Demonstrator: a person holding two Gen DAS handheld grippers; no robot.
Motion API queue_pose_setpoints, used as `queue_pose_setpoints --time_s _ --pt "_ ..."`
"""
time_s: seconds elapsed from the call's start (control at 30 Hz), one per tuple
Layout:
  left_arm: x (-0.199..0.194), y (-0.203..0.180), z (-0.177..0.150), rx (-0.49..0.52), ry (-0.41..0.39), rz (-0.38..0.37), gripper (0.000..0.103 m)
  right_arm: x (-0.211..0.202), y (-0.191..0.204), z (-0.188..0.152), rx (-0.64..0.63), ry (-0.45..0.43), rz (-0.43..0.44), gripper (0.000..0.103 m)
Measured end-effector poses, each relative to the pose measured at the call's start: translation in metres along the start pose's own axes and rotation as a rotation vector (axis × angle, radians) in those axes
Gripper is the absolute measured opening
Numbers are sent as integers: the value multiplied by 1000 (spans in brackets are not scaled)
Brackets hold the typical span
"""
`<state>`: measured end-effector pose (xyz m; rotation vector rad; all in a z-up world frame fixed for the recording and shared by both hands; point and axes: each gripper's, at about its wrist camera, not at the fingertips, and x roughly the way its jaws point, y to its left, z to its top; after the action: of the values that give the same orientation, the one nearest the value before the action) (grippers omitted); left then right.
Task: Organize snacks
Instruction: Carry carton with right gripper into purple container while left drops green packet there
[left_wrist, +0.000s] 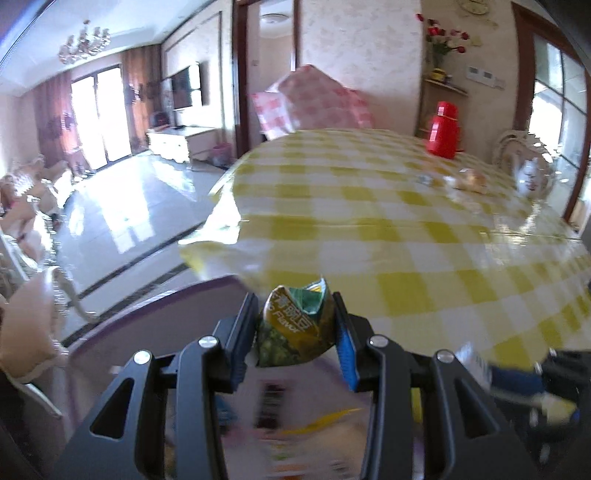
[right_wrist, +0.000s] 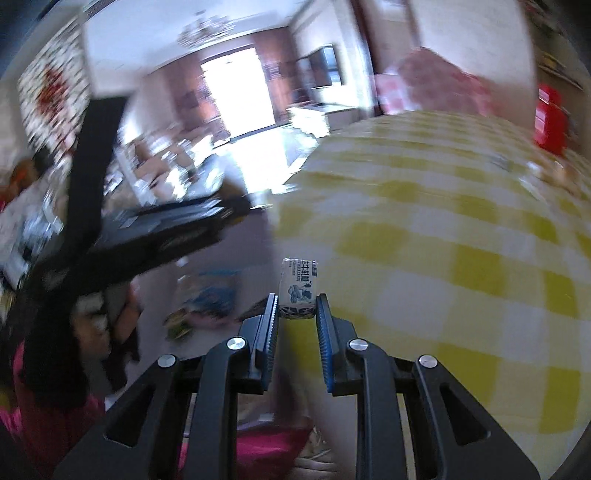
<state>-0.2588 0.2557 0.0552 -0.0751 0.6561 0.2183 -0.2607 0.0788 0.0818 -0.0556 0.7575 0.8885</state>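
Left wrist view: left gripper (left_wrist: 297, 325) clenched on crumpled green-and-yellow foil snack packet (left_wrist: 295, 326), above yellow-checked bench (left_wrist: 388, 221).
Right wrist view: right gripper (right_wrist: 297, 314) grasping small white-and-blue wrapped candy (right_wrist: 298, 288).

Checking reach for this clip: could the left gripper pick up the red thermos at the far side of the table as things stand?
Probably not yet. The left gripper is already shut on a green snack packet, and the red thermos stands across the yellow checked table, far off.
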Motion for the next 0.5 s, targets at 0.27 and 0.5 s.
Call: queue_pose_setpoints --time_s 0.27,0.5 --pt "7 42 -11 52 77 104 40 22 73 -21 -205 85 109 21" --pt "9 48 -11 43 75 210 83 13 84 -28 -229 65 145 50"
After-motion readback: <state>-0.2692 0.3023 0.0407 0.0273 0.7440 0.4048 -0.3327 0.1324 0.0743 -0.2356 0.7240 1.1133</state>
